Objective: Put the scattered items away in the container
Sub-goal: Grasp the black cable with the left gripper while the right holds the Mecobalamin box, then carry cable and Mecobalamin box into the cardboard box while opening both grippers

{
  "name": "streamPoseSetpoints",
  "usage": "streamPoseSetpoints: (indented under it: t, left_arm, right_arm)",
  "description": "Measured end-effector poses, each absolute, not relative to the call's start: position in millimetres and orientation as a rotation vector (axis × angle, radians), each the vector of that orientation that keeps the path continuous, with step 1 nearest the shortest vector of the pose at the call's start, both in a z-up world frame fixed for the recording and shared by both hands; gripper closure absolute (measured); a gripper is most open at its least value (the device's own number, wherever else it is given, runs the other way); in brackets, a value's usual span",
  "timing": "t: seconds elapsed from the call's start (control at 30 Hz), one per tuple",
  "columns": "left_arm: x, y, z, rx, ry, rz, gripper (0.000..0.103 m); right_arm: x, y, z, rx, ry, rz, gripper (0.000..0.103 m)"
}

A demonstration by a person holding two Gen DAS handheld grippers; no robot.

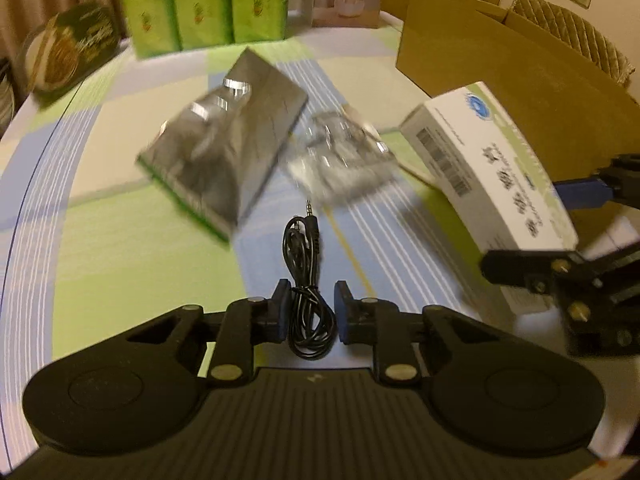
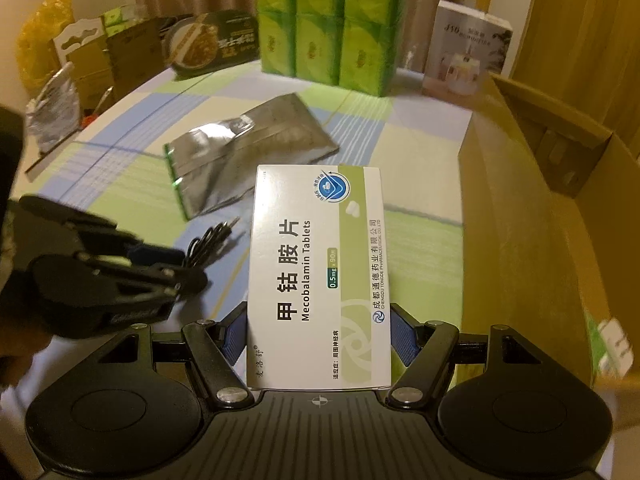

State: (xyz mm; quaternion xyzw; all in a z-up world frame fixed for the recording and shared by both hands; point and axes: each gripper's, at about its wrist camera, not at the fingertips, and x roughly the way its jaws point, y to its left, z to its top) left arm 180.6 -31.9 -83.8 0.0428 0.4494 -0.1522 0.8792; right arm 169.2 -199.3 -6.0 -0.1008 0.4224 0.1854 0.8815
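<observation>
Clamped on both long sides of the white tablet box (image 2: 318, 276), the right gripper (image 2: 318, 338) holds it flat and level above the table, the box pointing forward along the fingers. Just to its right stands the open cardboard box (image 2: 532, 208), its near wall beside the tablet box. The left gripper (image 1: 308, 312) is low over the striped tablecloth (image 1: 120, 248), its jaws apart with a coiled black audio cable (image 1: 306, 280) lying between the blue pads (image 1: 283, 304); whether they touch it I cannot tell. From the right wrist view that gripper sits tilted, off to the left, a dark sleeve behind it. Beyond the cable lie a silver foil pouch (image 1: 224, 144) and a clear plastic packet (image 1: 340, 156), blurred.
</observation>
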Motion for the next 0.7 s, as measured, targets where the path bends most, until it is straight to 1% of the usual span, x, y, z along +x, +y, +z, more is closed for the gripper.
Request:
streamPoseSetpoints:
  t: [0.2,0.4,0.63,0.7]
  left_arm:
    - [120,-39,-76,0.090,0.941,-0.316,0.085]
    - [99,-52,-80,0.134,0.956,-0.324,0.084]
    - [101,-53,-81,0.143,0.942,-0.296,0.072]
    - [103,-51,-82,0.134,0.939,-0.286,0.071]
  right_arm:
    - [136,-216,-7,-0.138,0.975,0.417,0.035]
    - [114,-231,-12,-0.116,1.022,0.397,0.035]
    - [110,-239,-20,-0.098,1.025,0.376,0.035]
    - [110,-242,-22,-0.082,1.018,0.372,0.034]
